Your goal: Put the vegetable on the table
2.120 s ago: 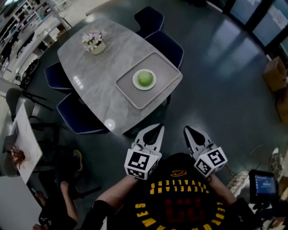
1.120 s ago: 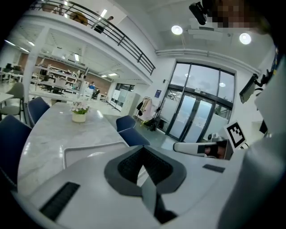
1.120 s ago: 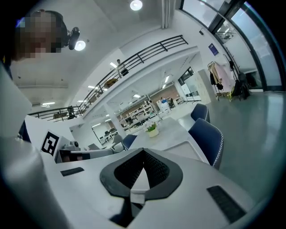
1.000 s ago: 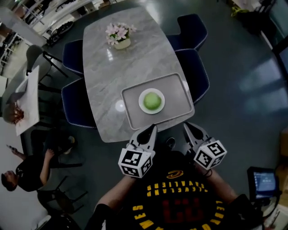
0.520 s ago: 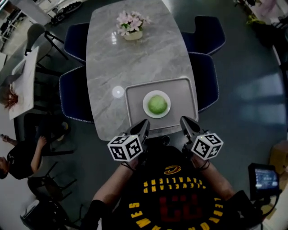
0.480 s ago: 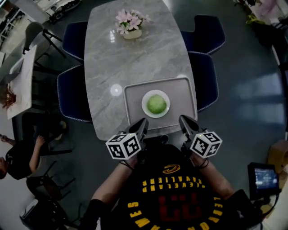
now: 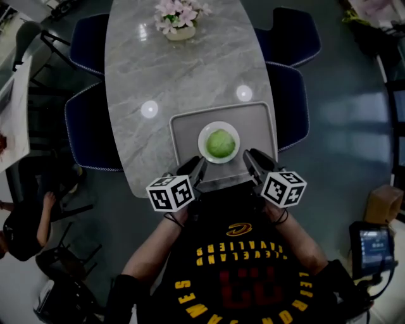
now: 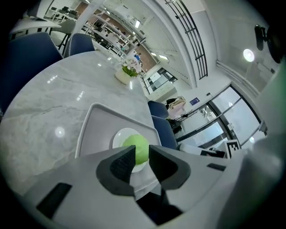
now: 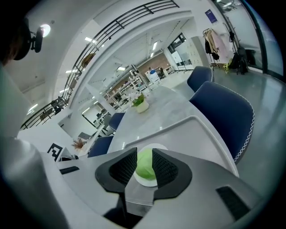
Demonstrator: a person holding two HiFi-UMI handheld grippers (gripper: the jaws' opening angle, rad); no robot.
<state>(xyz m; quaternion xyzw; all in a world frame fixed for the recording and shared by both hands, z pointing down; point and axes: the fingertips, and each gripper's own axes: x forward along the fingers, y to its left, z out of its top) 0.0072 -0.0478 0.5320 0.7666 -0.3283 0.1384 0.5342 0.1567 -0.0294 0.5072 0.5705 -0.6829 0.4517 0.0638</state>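
Centrally, one green vegetable [image 7: 220,143] lay on one plate [image 7: 202,135] in one tray [image 7: 256,130] on the table [image 7: 183,76]. The left gripper [image 7: 193,169] and right gripper [image 7: 253,163] hovered at the tray's near edge, jaws narrowly apart and empty. Four chairs [image 7: 288,104] flanked the table.

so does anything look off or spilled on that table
Nothing stands out. The round green vegetable sits centred on the white plate, on the grey rectangular tray on the grey marble table. The white pot of pink flowers stands upright. The left tool and right tool are open and empty.
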